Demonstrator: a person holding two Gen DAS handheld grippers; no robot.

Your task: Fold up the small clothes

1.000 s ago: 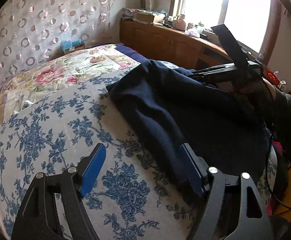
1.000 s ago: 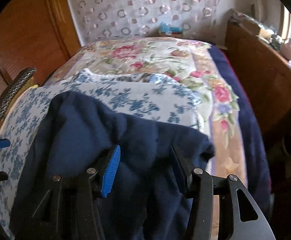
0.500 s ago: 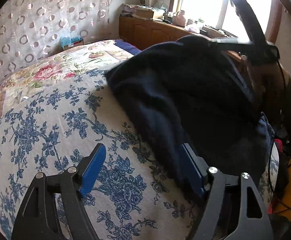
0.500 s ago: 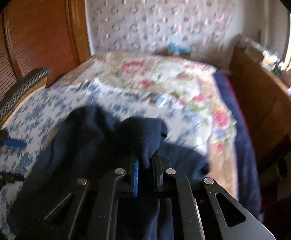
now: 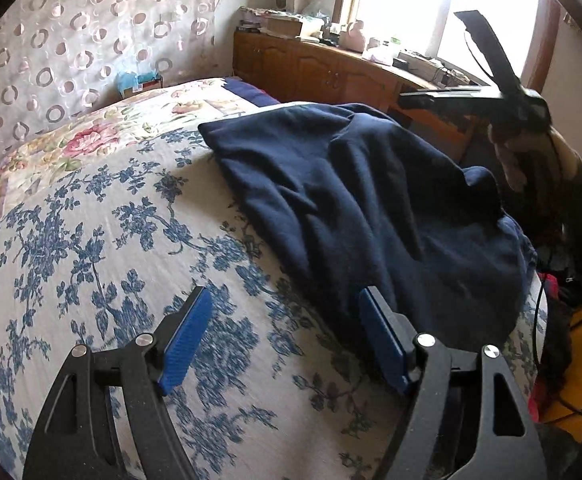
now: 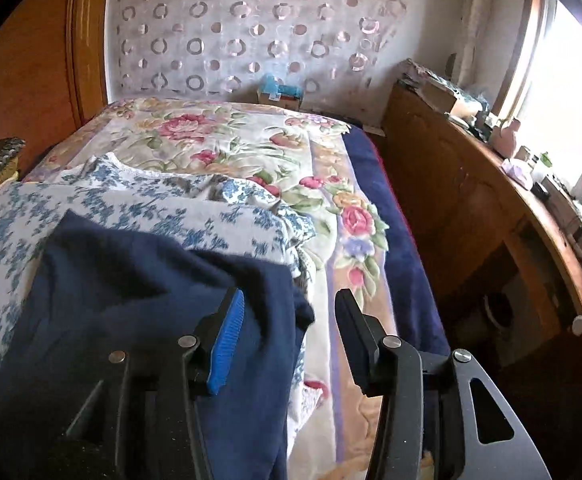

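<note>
The right claw [image 6: 289, 332] is now spread wide and holds nothing; half a second ago it was pressed together on a raised pinch of the navy garment [image 5: 371, 208]. That fold of cloth has been let go and has dropped back onto the pile. The garment lies beneath and to the left of the right claw, with its near corner just under the blue-padded finger [image 6: 227, 344]; the other finger hangs over the floral bedspread [image 6: 219, 136].

The left claw [image 5: 287, 340] is also spread, as it was a second ago, and grips nothing. The garment's near edge lies at its right-hand finger [image 5: 383, 340], though whether pad and cloth actually touch cannot be settled from this angle. The blue-flowered quilt [image 5: 91, 240] fills the space between and to the left of its fingers.

Assessment: the lifted portion appears to have been carried over and released, so one fold is probably laid down. The garment is still rumpled, with ridges across its middle and a bunched far end, so more folds or smoothing remain. Both claws are free for a fresh grasp.
</note>
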